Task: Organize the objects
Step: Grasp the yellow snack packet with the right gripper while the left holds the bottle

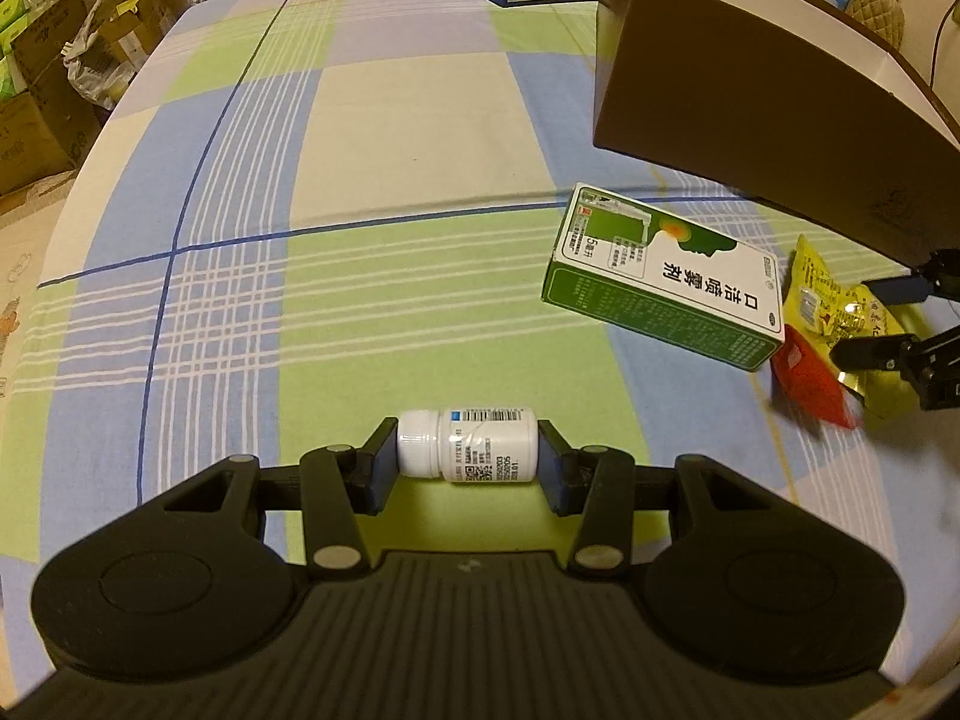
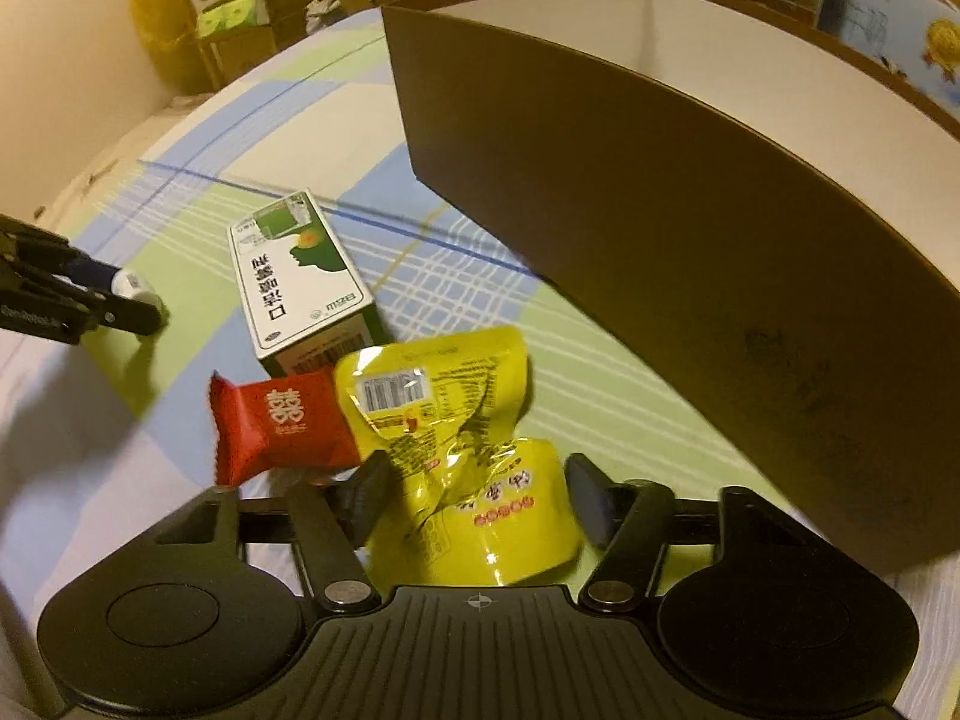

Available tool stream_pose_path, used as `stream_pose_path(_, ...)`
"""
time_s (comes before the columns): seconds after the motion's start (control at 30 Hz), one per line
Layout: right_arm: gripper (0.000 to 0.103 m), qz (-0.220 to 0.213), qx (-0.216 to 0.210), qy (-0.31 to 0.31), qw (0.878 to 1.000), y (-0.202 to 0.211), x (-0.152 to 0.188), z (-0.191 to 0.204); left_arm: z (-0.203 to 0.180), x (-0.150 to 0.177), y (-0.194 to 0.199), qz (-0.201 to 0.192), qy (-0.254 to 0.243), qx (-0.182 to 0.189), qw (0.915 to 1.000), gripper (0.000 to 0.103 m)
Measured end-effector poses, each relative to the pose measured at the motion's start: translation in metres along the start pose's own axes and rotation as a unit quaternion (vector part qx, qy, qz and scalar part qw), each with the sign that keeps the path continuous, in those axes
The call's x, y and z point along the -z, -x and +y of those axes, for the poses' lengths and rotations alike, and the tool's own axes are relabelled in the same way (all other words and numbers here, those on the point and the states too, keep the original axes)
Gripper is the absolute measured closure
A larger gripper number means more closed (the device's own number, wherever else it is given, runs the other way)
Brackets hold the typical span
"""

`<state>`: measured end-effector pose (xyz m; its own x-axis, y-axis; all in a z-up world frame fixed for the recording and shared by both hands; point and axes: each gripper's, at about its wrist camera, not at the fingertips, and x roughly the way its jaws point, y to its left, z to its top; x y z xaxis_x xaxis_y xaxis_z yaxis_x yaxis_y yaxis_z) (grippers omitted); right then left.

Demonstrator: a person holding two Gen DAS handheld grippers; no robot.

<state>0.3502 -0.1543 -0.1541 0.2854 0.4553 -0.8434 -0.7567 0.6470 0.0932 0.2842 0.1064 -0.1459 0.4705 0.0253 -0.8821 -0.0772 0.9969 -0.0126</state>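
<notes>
White pill bottle (image 1: 467,445) lies sideways on the checked cloth (image 1: 360,138), pinched by the left gripper (image 1: 467,462), while the right gripper (image 2: 474,498), spread around the yellow snack bag (image 2: 474,516), must squeeze, then lift toward the brown box (image 2: 690,276).

The left wrist camera looks low and close across the checked cloth (image 1: 372,138), left of the green-and-white carton (image 1: 666,282). The right wrist camera sits close behind that carton (image 2: 300,282), facing the brown box (image 2: 660,252). Both views share carton, box and snack packets.
</notes>
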Motion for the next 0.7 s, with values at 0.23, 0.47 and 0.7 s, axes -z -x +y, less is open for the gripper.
stream_pose_path(0.23,0.056,0.002,0.022,-0.073,0.997,0.020,0.021,-0.001,-0.003,-0.001,-0.001,0.001,-0.005,-0.001,1.0000,0.062)
stream_pose_path(0.47,0.055,0.006,0.036,-0.161,0.986,0.047,0.051,-0.003,-0.006,-0.002,-0.001,0.000,-0.014,0.003,0.9999,0.062)
stream_pose_path(0.7,0.050,0.006,0.050,-0.175,0.983,0.052,0.054,0.005,-0.011,-0.004,-0.001,0.001,-0.024,0.011,0.9997,0.062)
